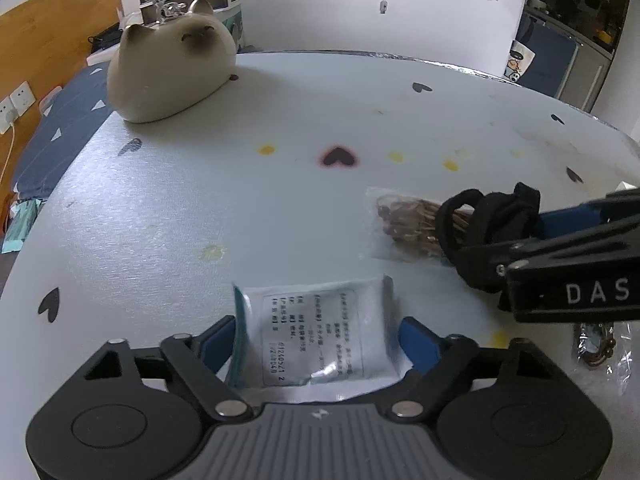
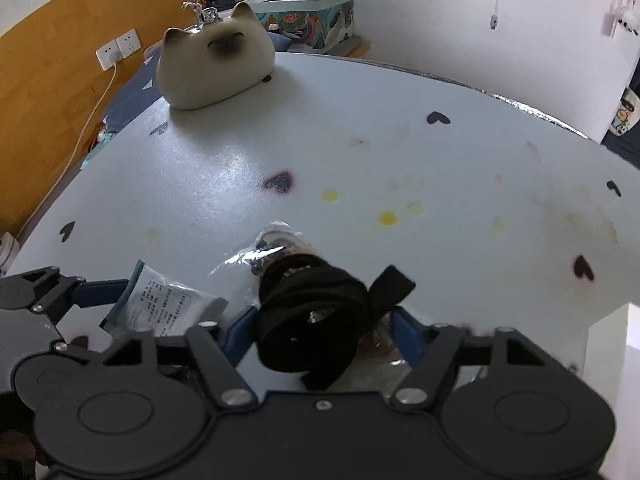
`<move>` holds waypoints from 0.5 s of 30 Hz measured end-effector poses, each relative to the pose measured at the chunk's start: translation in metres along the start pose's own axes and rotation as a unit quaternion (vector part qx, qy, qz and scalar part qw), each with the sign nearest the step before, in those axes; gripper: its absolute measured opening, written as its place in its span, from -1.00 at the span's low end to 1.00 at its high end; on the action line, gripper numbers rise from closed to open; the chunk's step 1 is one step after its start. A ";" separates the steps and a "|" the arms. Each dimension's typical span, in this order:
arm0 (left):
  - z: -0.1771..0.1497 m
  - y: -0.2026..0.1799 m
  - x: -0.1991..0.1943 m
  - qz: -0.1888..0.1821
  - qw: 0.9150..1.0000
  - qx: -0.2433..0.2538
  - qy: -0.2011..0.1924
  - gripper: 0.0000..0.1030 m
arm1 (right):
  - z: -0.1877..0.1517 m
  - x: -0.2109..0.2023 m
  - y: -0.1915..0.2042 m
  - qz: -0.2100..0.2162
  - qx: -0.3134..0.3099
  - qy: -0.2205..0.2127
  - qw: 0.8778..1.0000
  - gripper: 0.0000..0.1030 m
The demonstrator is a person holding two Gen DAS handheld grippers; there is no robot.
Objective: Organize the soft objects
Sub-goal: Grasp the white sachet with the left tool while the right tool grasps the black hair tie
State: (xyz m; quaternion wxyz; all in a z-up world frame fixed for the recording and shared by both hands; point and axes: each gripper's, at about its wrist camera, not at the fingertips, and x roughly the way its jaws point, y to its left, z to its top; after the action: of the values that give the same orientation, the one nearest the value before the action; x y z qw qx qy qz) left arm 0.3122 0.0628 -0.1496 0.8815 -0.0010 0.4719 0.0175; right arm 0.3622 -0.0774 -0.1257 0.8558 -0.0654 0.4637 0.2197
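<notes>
My left gripper (image 1: pixel 318 332) is shut on a white sealed packet with a printed label (image 1: pixel 316 336), held just over the table; the packet also shows in the right wrist view (image 2: pixel 168 304). My right gripper (image 2: pixel 322 324) is shut on a bundle of black soft bands (image 2: pixel 316 316), which also shows in the left wrist view (image 1: pixel 484 216). The bundle lies over a clear bag of brown items (image 1: pixel 404 224), whose tip shows beyond the bundle in the right wrist view (image 2: pixel 272 248).
A cream cat-shaped plush (image 1: pixel 172 68) sits at the table's far left corner. The white table (image 1: pixel 240 200) has printed hearts. Another clear bag with dark beads (image 1: pixel 600 348) lies at the right. A bed with a blue cover (image 1: pixel 56 128) lies left of the table.
</notes>
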 end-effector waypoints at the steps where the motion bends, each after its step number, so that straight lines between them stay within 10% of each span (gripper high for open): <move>1: 0.000 0.001 -0.001 0.002 1.000 -0.002 -0.001 0.51 | 0.000 -0.001 0.000 0.000 -0.001 -0.001 1.000 0.12; 8: 0.000 0.010 -0.005 -0.006 1.000 -0.019 -0.003 0.36 | -0.001 -0.007 -0.001 0.001 0.006 -0.009 1.000 -0.40; 15: -0.004 0.015 -0.014 -0.011 0.999 -0.034 -0.009 0.31 | -0.007 -0.026 0.000 -0.001 0.010 -0.030 0.999 -0.50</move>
State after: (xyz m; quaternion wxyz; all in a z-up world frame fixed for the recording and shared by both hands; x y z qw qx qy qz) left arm 0.3008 0.0775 -0.1397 0.8851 -0.0364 0.4633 0.0239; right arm 0.3446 -0.0874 -0.1085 0.8702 -0.0506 0.4399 0.2159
